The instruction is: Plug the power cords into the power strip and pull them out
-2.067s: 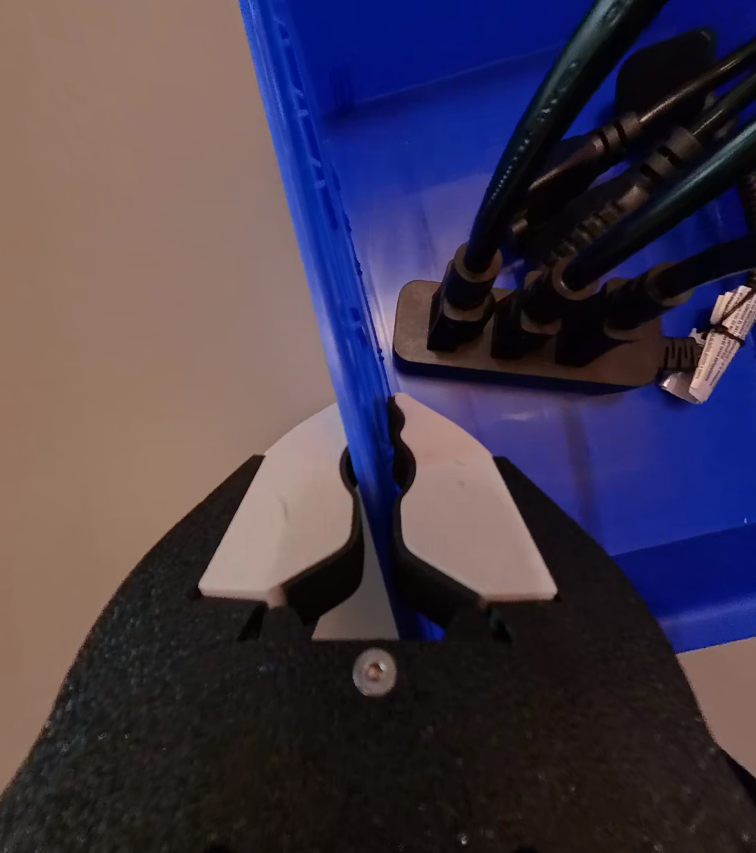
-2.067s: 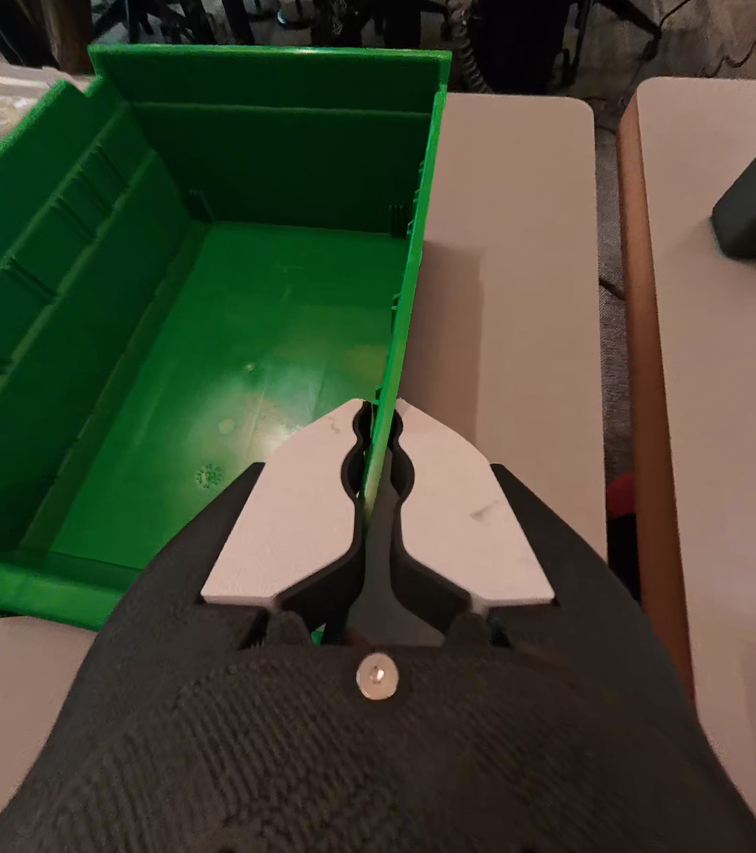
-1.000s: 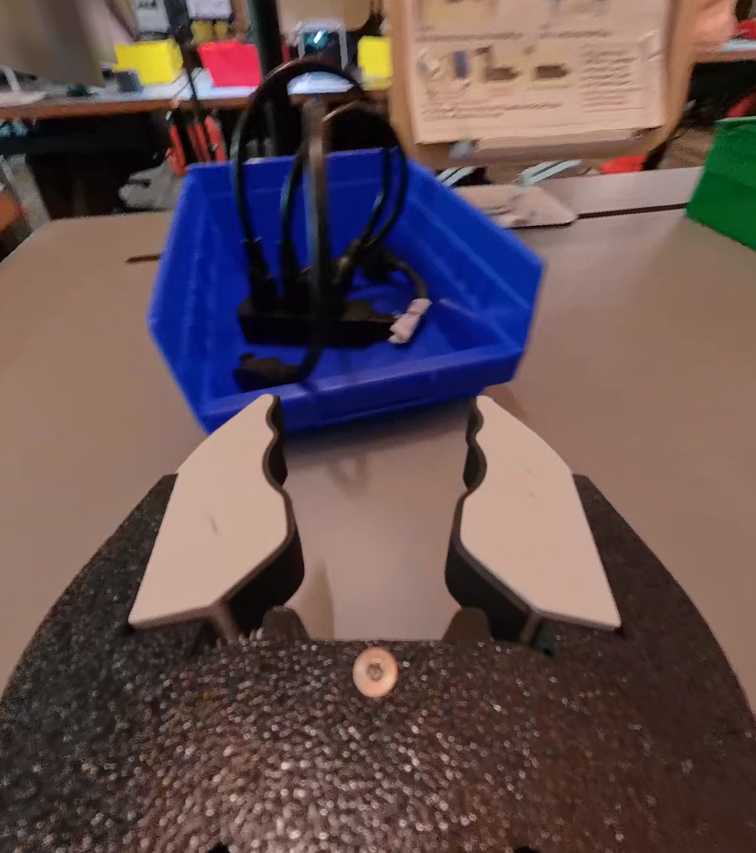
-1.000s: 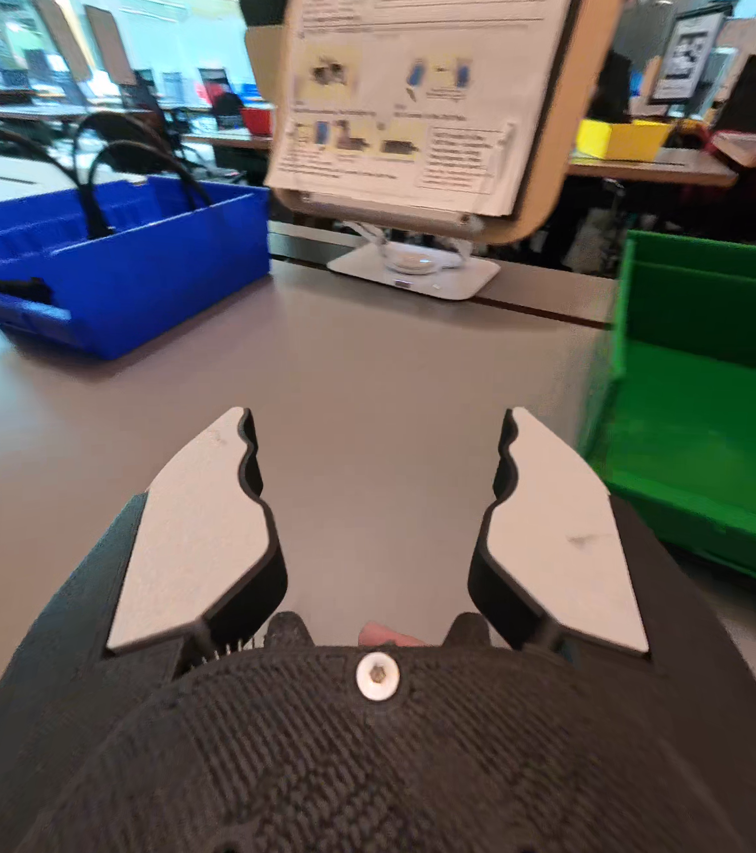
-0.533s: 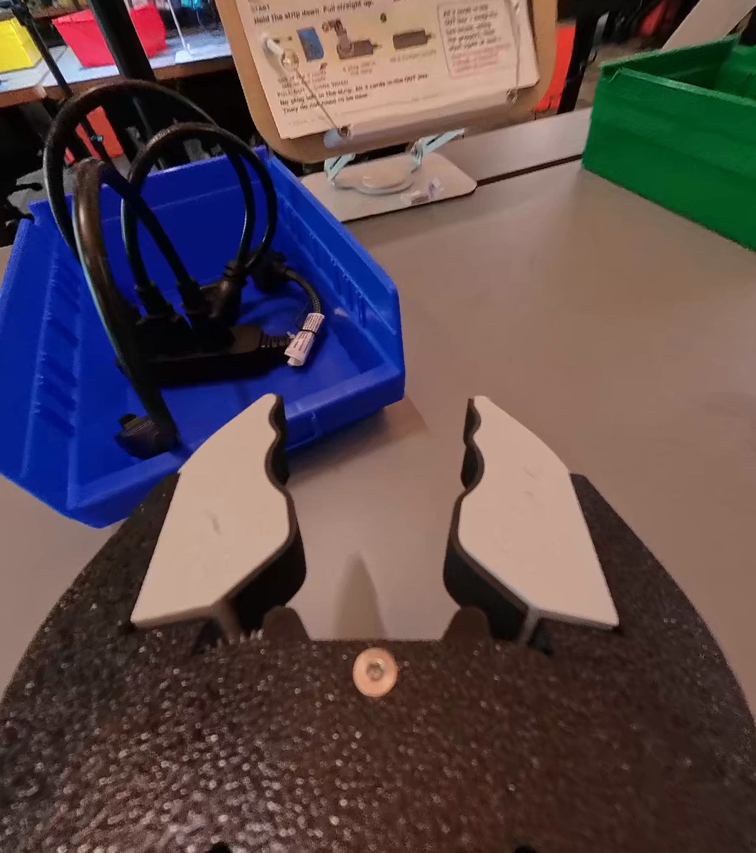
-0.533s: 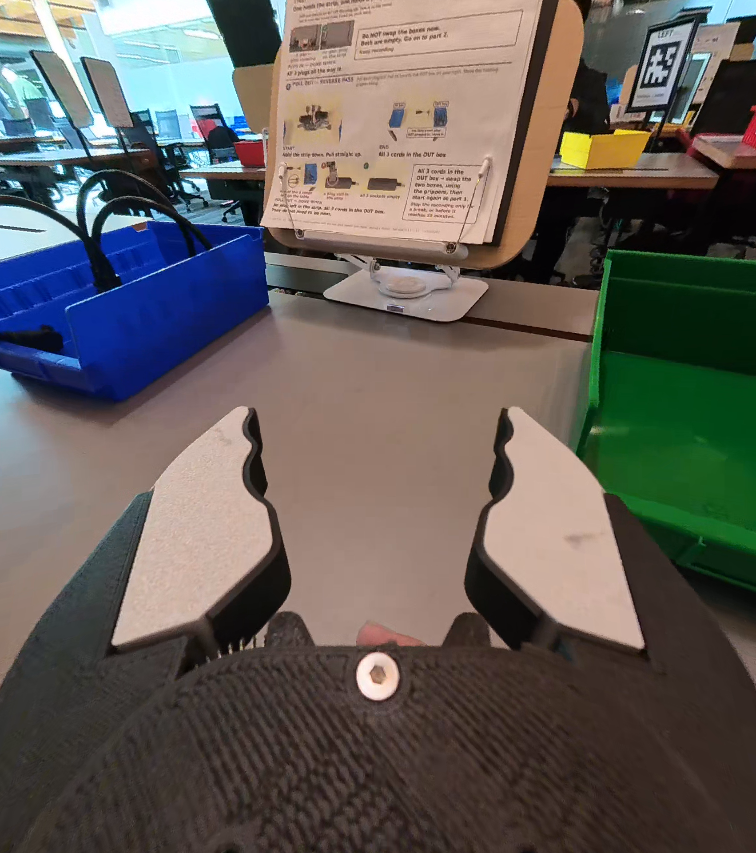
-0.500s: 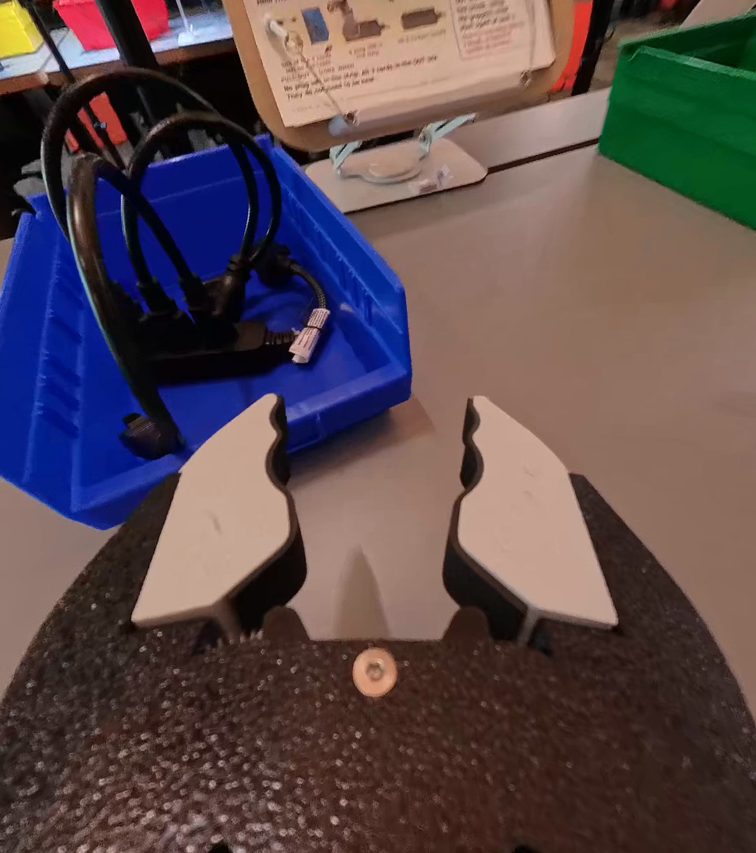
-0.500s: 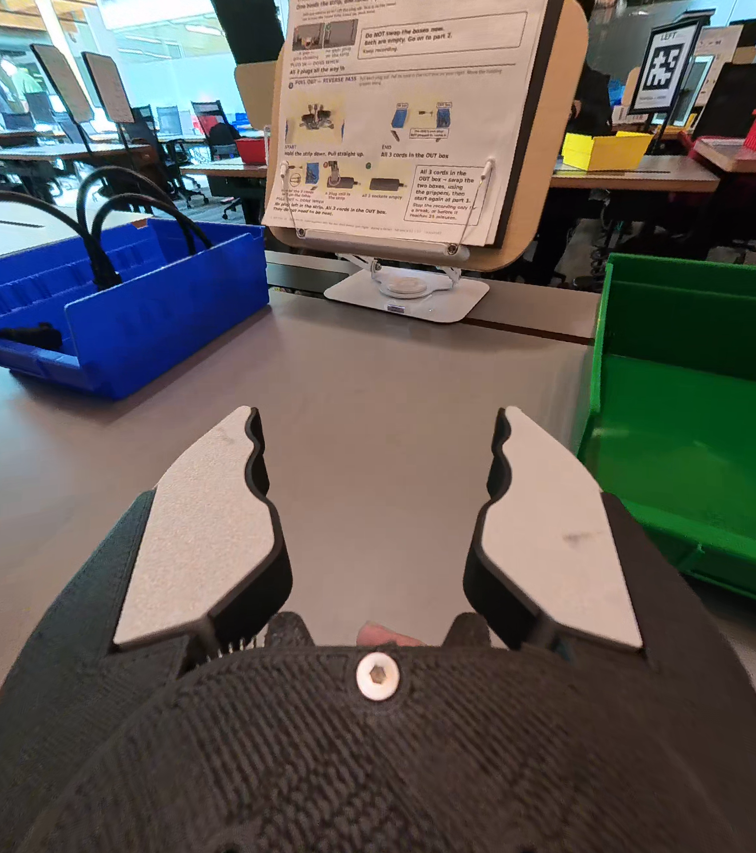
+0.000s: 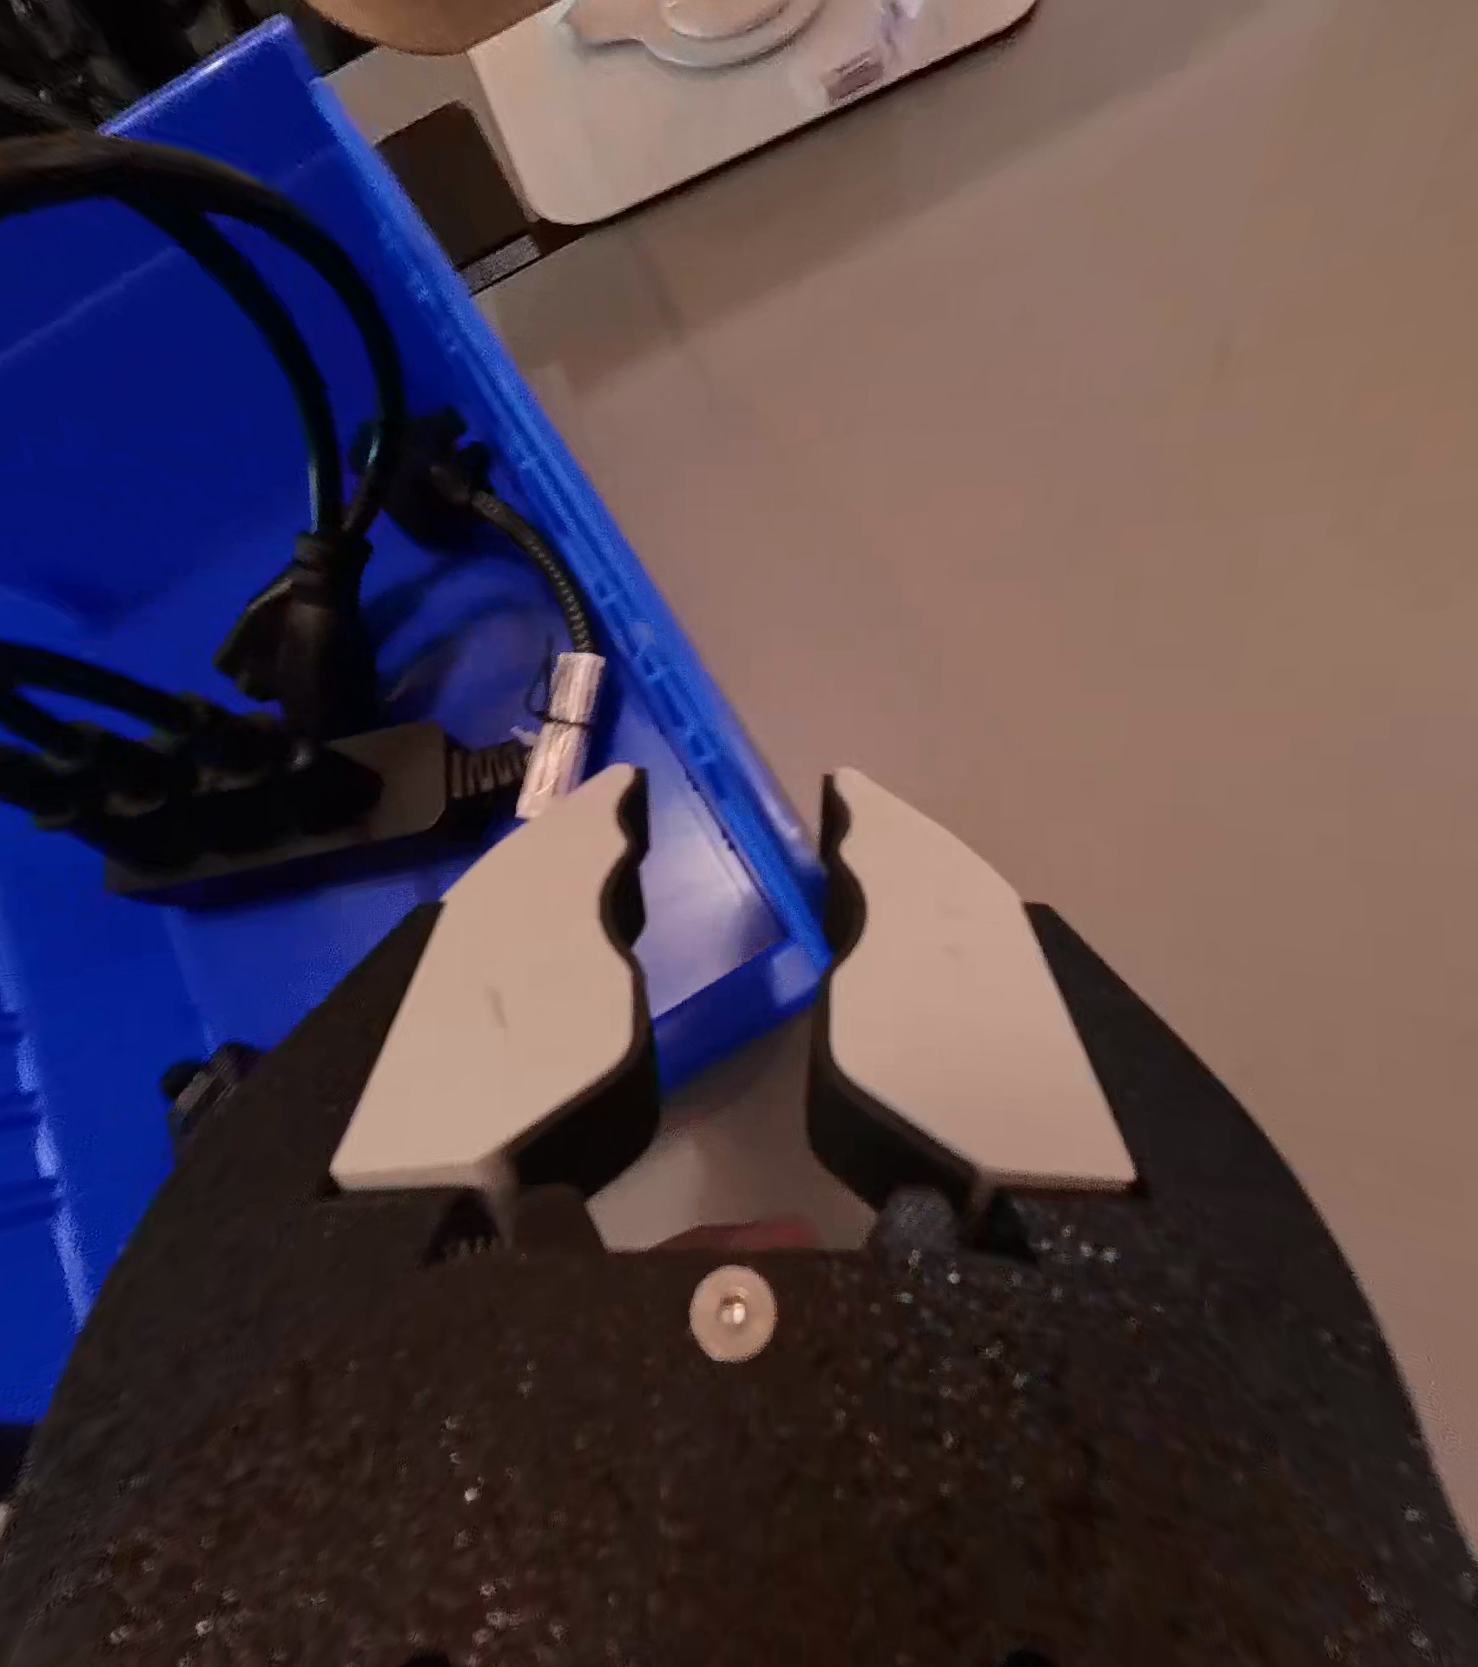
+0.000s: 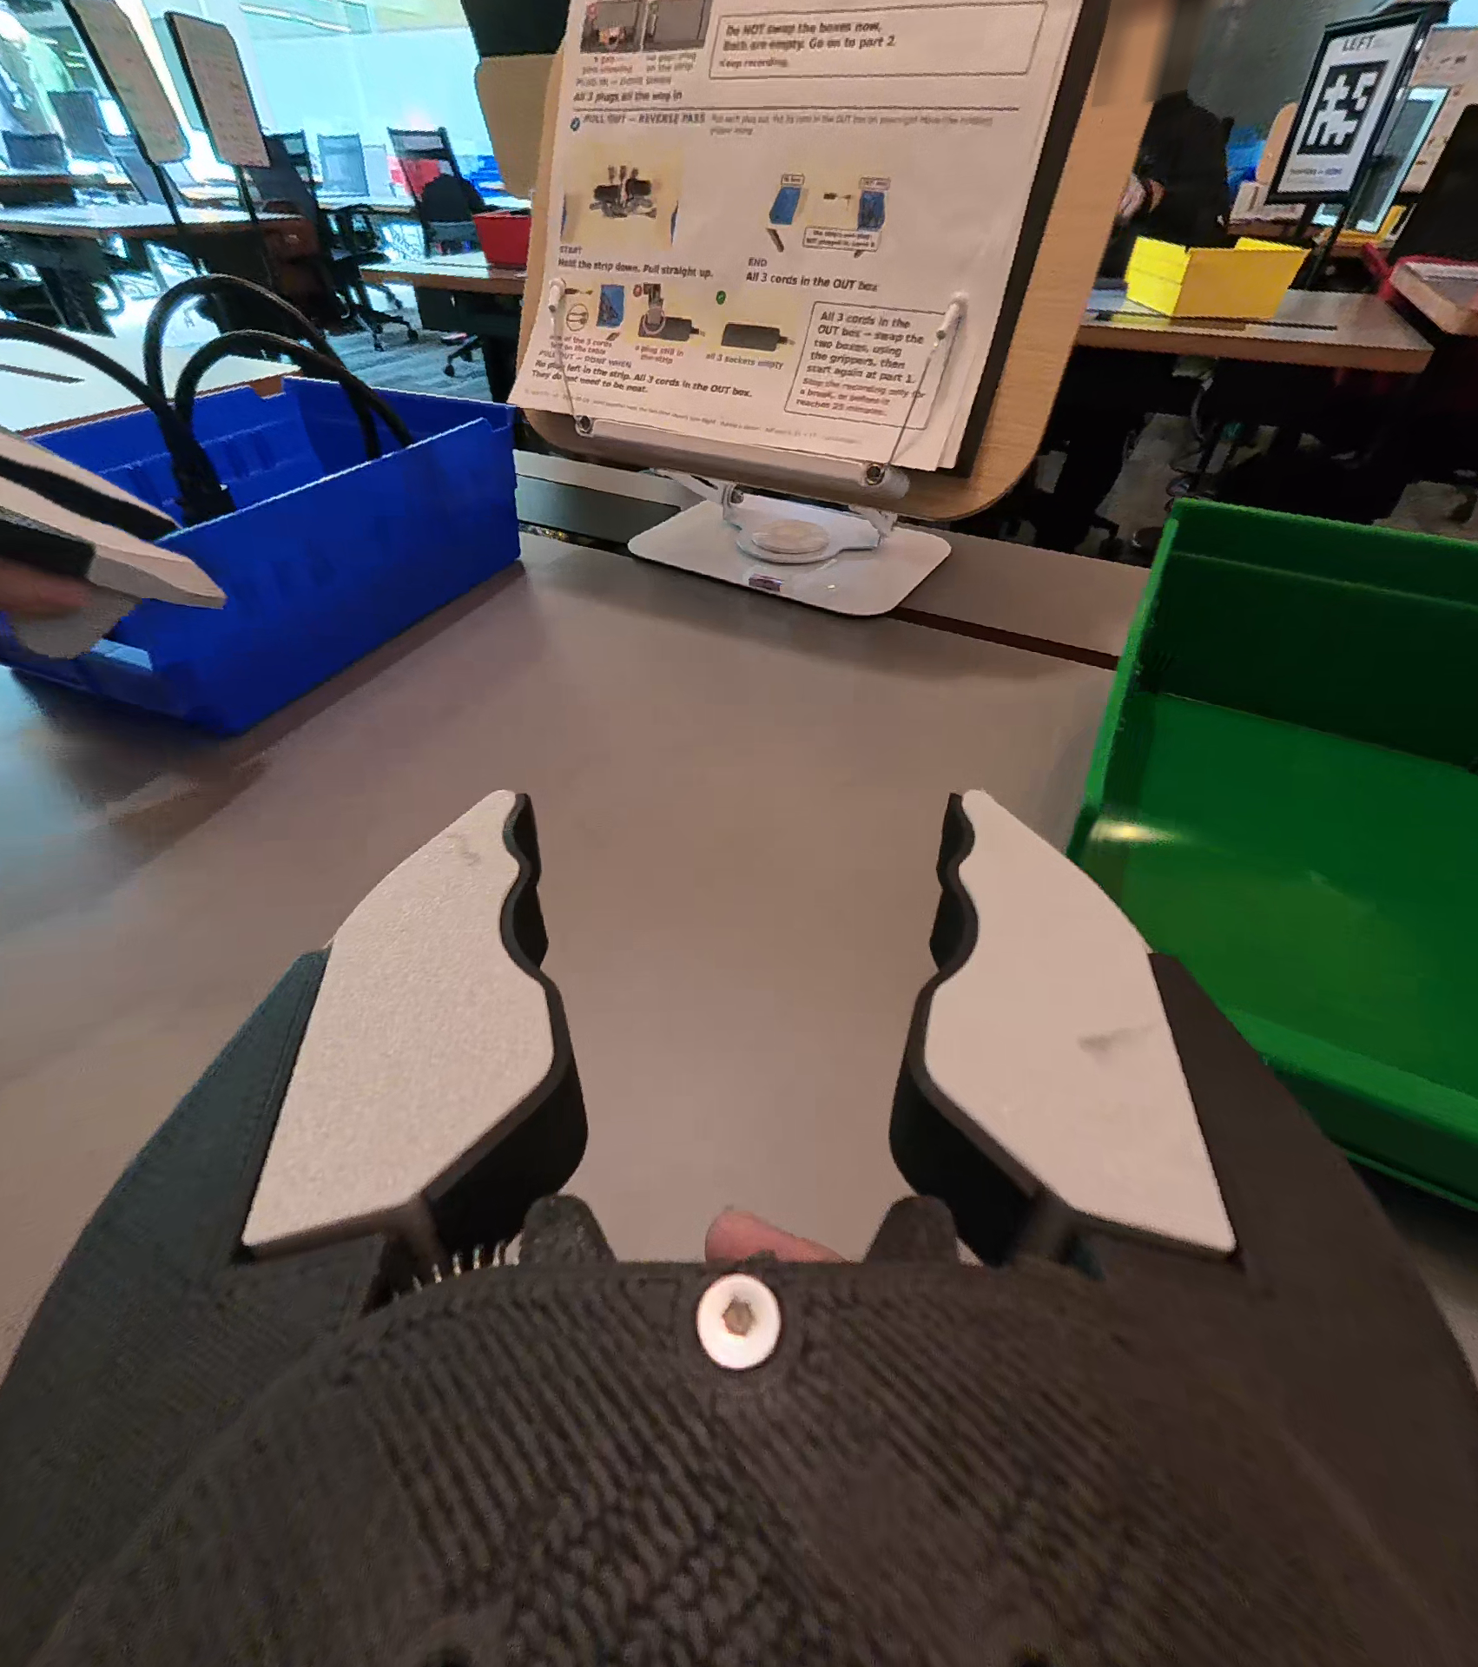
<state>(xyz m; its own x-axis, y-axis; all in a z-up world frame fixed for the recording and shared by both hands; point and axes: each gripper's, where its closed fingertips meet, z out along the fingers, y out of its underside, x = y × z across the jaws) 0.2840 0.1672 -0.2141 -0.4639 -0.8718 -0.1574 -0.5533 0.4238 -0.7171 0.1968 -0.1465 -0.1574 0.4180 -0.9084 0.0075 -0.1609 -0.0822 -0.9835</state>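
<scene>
Left wrist view: hand-held gripper (image 9: 734, 812) straddles bin corner (image 9: 794, 947).

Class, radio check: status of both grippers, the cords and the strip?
Left gripper open, empty, at blue bin's near corner. Right gripper open above table. Cords plugged into power strip inside bin. Path clear.

The left gripper (image 9: 734, 812) hangs over the near right corner of a blue bin (image 9: 699, 722), its jaws apart with the bin's rim between them. Inside the bin lies a black power strip (image 9: 266, 812) with black cords (image 9: 302, 577) plugged into it and looping upward. A small white tag (image 9: 564, 722) hangs on one cord. The grey worktop (image 9: 1123, 541) stretches to the right.
</scene>
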